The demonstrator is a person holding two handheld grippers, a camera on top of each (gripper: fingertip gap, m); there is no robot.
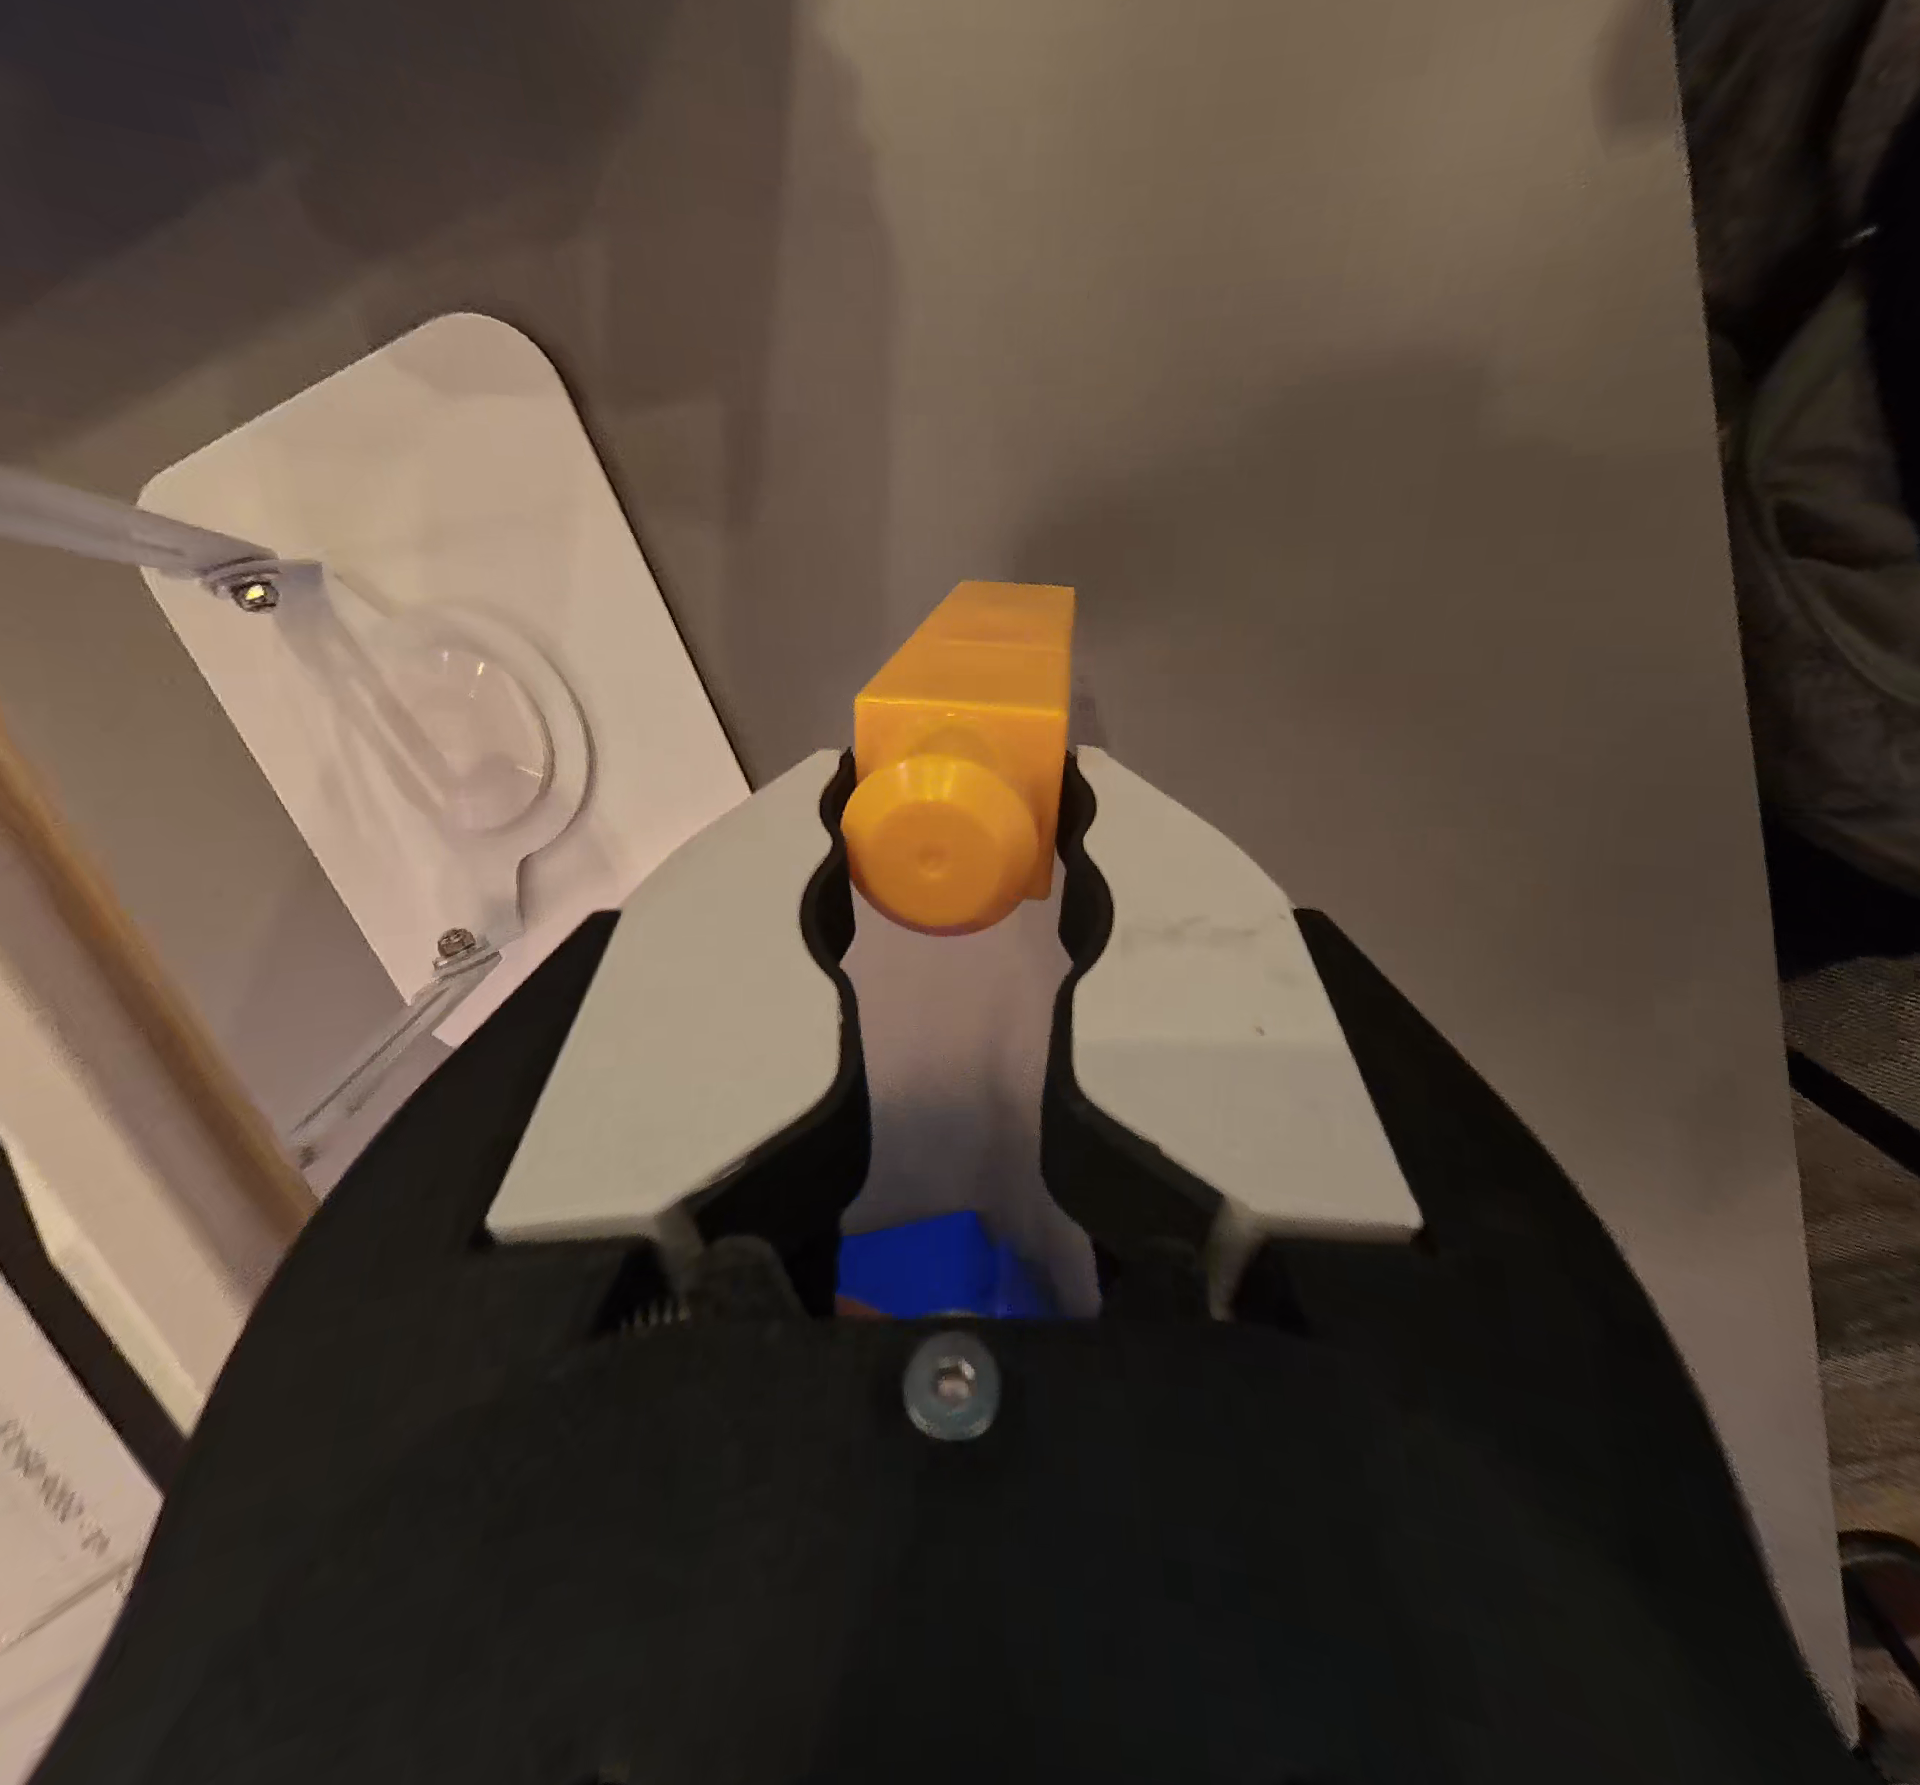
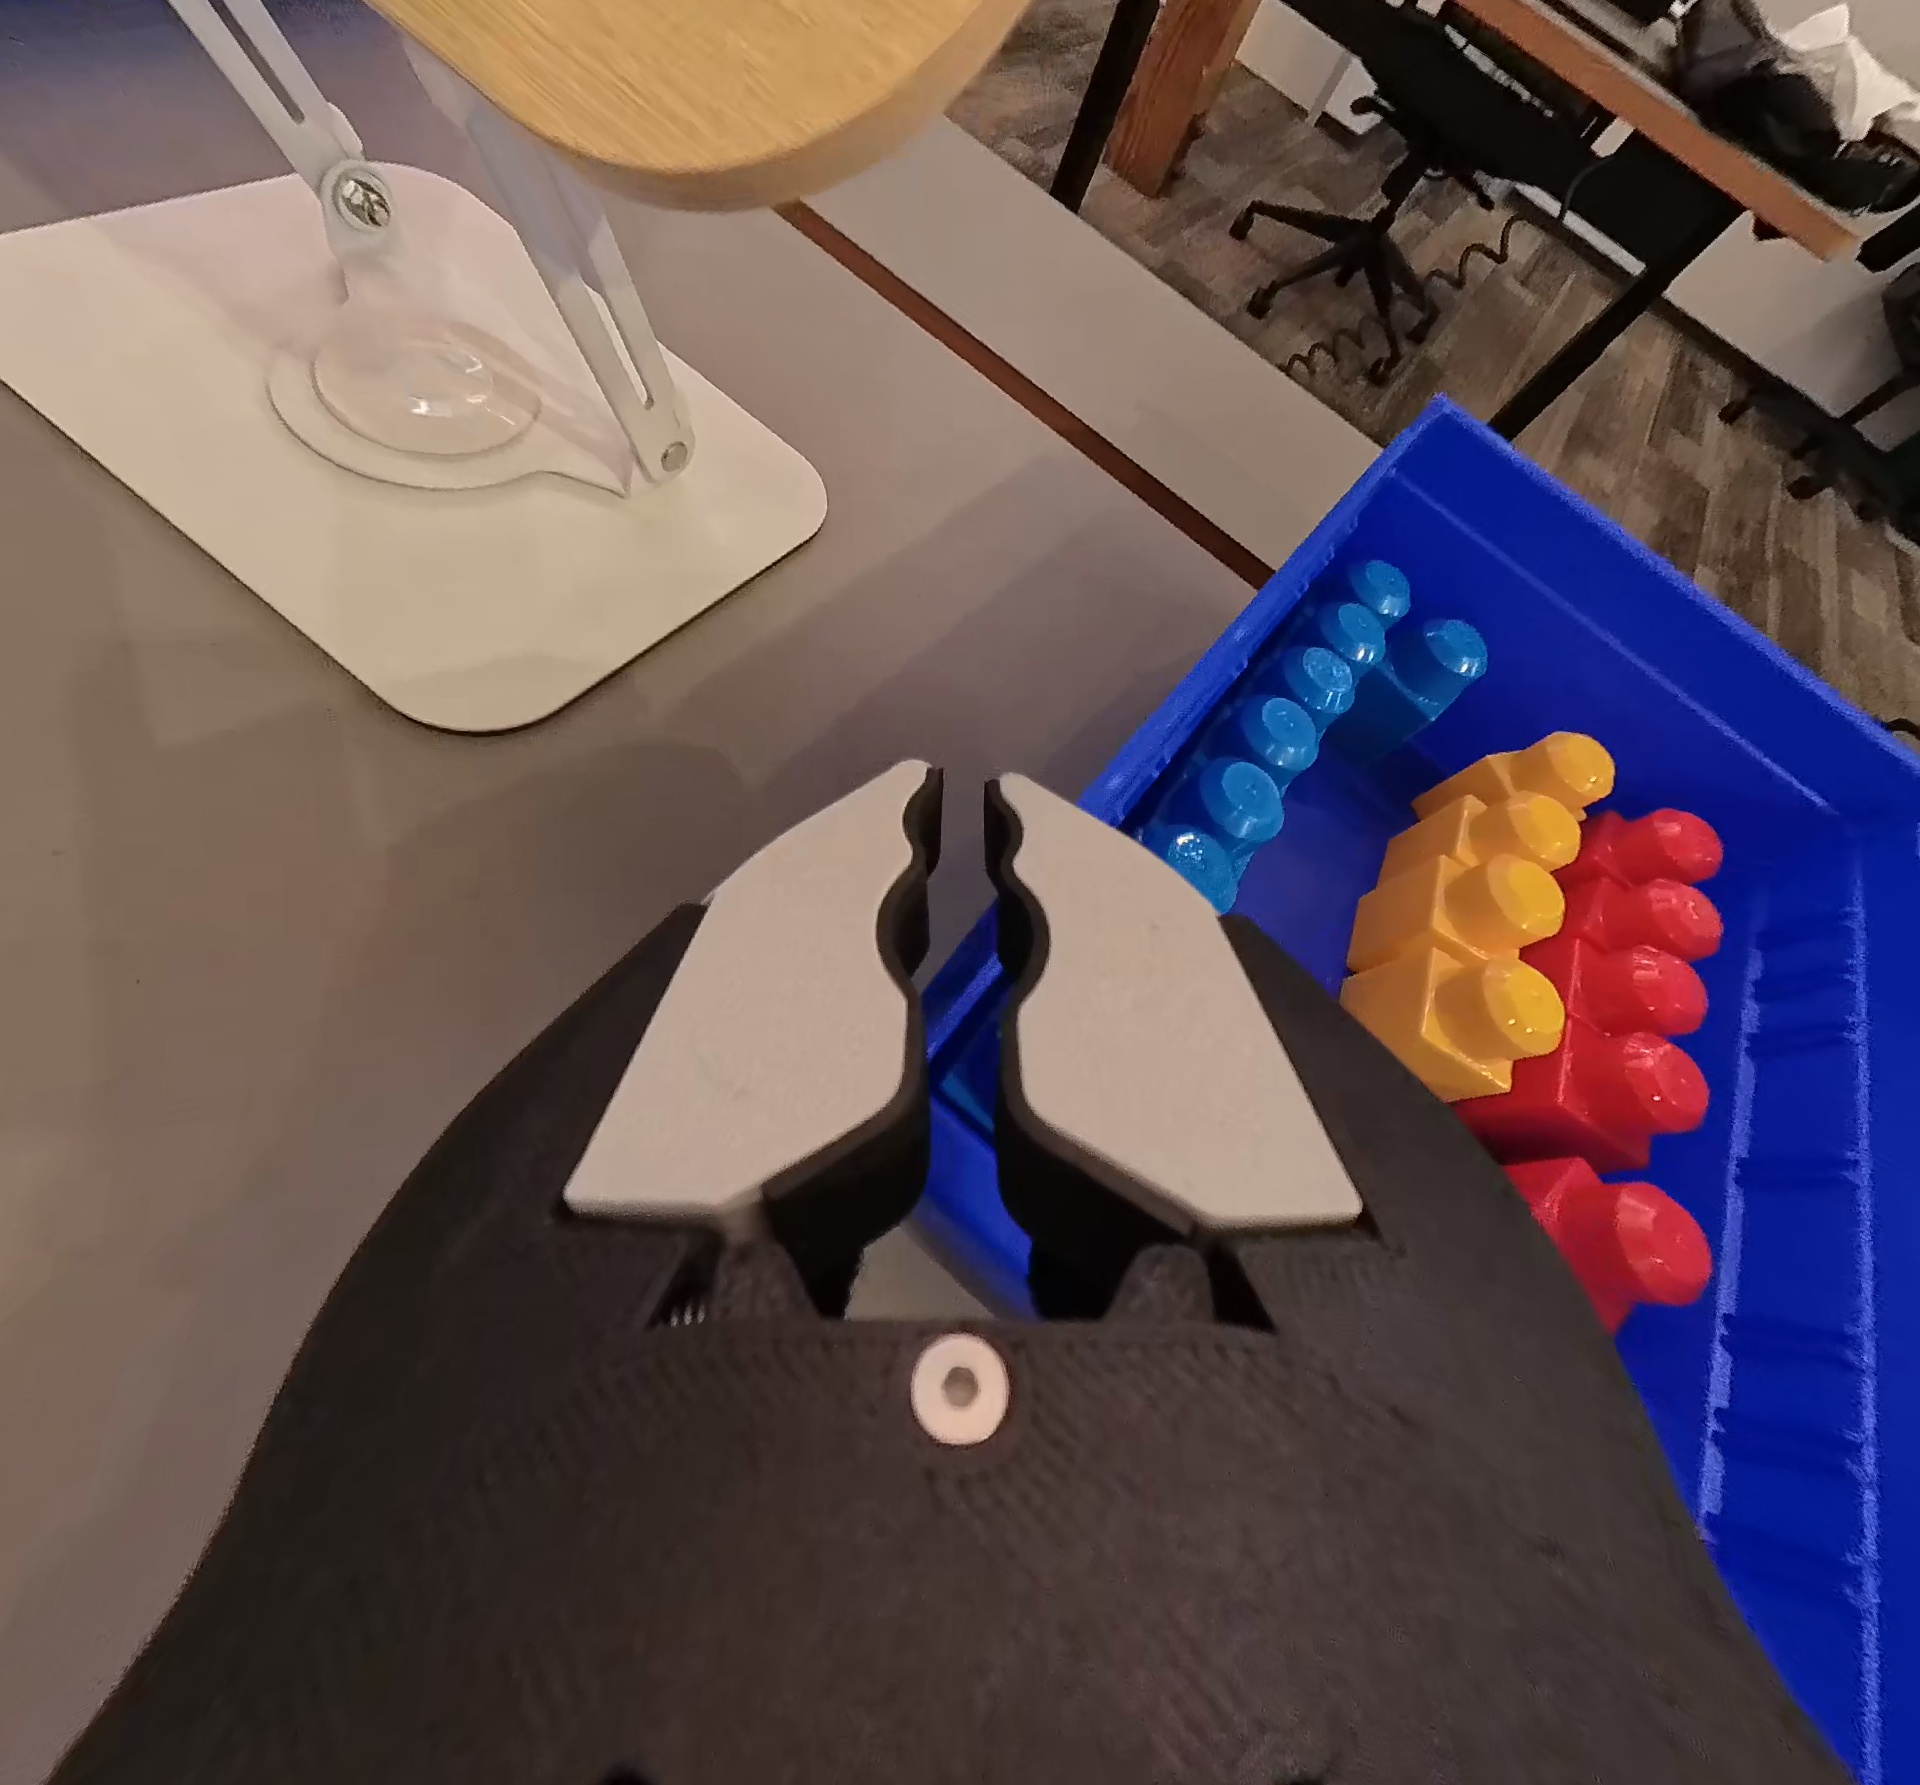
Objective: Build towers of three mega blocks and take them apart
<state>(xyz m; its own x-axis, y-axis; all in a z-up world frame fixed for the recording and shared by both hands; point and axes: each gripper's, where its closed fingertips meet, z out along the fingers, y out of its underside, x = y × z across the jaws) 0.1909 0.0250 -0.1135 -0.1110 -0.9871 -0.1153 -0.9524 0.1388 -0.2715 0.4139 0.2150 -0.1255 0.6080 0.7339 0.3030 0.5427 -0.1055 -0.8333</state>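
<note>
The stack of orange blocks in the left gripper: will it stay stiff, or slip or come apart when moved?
The orange stack looks like rigid, probably light plastic. The left gripper clamps only its near end, so it might pivot. A seam suggests joined blocks; a knock could separate them.

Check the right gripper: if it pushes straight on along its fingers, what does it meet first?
Likely the bare grey tabletop ahead of the right gripper. The blue bin lies just right of that line; depth unclear.
</note>
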